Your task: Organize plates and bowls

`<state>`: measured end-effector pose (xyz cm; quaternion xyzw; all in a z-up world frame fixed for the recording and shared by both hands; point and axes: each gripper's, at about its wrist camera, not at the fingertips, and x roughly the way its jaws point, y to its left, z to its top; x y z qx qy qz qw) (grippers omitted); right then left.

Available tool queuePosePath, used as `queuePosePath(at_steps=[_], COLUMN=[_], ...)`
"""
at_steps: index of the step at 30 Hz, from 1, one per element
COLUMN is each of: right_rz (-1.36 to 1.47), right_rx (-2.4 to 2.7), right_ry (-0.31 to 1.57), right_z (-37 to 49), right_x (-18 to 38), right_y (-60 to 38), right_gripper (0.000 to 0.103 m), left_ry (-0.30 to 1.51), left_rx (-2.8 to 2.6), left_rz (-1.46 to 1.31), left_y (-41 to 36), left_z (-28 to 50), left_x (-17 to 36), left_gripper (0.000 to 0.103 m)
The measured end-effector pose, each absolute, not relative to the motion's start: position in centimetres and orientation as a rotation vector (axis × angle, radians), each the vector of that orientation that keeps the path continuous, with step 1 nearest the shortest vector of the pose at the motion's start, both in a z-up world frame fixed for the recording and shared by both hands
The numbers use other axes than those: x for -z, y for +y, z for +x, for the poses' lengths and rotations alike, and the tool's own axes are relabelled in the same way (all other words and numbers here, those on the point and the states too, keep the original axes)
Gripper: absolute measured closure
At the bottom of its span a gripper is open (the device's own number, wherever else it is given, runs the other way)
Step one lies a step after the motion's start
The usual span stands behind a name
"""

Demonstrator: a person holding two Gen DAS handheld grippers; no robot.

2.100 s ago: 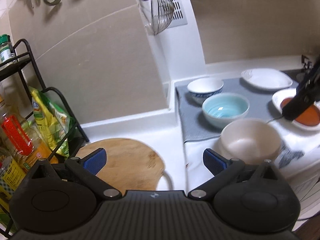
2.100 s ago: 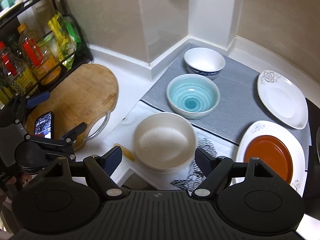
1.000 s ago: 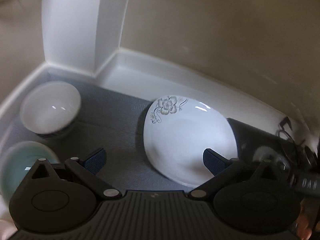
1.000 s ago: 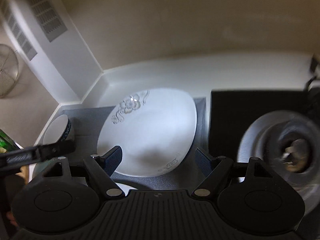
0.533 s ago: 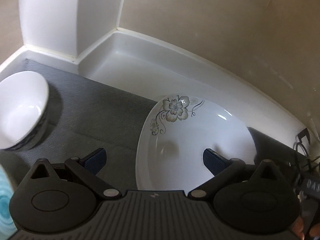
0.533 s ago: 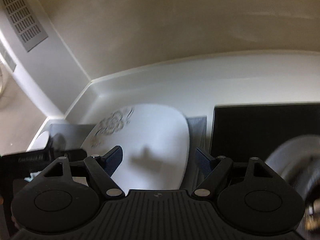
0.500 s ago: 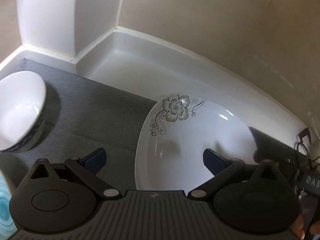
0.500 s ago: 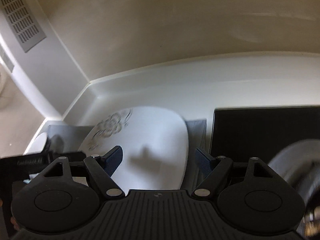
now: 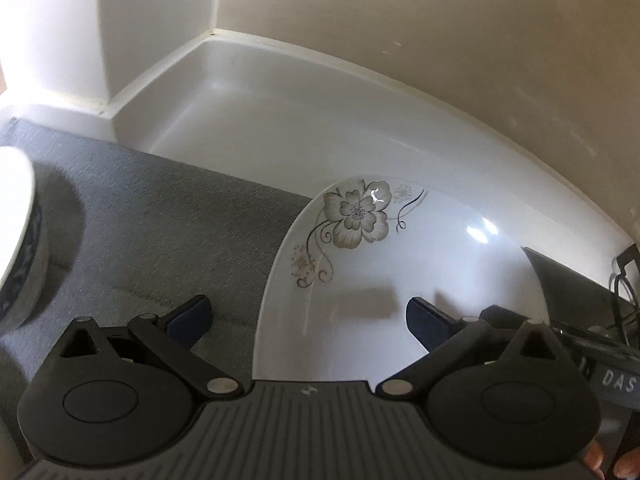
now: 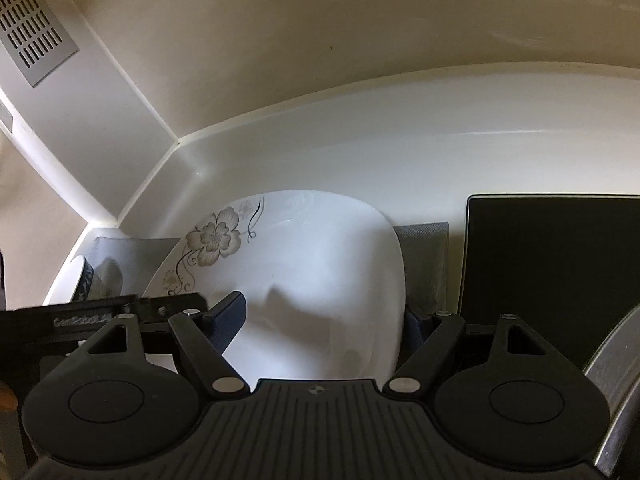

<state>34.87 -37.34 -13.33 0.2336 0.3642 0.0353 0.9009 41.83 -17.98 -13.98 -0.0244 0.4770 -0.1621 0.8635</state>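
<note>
A white plate with a grey flower print lies on the grey mat. My left gripper is open and straddles the plate's left rim, one finger over the mat, the other over the plate. My right gripper is open and straddles the plate's right rim; its right finger sits low beside that edge. The left gripper's body shows at the left of the right wrist view. A white bowl with a blue pattern stands on the mat at the far left.
The white counter backsplash curves close behind the plate. A black cooktop lies to the right of the mat, with a metal pot rim at the far right. A vent grille is on the wall upper left.
Both grippers have come lower and closer to the flowered plate, so it fills more of both views. Their jaws have stayed open. The plate has not moved.
</note>
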Motion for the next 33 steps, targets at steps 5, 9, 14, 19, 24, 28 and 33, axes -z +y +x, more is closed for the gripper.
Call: queuePosePath(at_steps=[5, 9, 14, 19, 24, 28, 33], right_rz=[0.528, 0.568, 0.595, 0.604, 0.597, 0.592, 0.582], right_rx=[-0.030, 0.009, 0.019, 0.029, 0.028, 0.016, 0.005], right_ry=[0.736, 0.759, 0.776, 0.788, 0.784, 0.782, 0.779], right_z=[34.8, 35.3, 35.4, 35.5, 35.4, 35.1, 34.0], right_x=[13.6, 14.0, 14.2, 13.9, 13.7, 13.6, 13.0], right_y=[-38.0, -39.2, -39.7, -40.1, -40.1, -39.9, -38.9], right_gripper=[0.047, 0.082, 0.082, 0.082, 0.082, 0.082, 0.082], left_ry=[1.015, 1.016, 1.063, 1.078, 1.074, 1.070, 1.079], left_rx=[0.347, 0.281, 0.274, 0.300, 0.312, 0.312, 0.316], left_rz=[-0.045, -0.024, -0.072, -0.064, -0.085, -0.082, -0.075], left_y=[-18.3, -18.0, -16.4, -15.8, -15.1, -14.3, -13.6], left_z=[42.2, 42.2, 42.6, 41.7, 41.6, 41.0, 39.1], left_x=[13.9, 13.2, 12.9, 12.7, 12.0, 11.4, 11.1], left_gripper=[0.003, 0.044, 0.061, 0.061, 0.061, 0.061, 0.061])
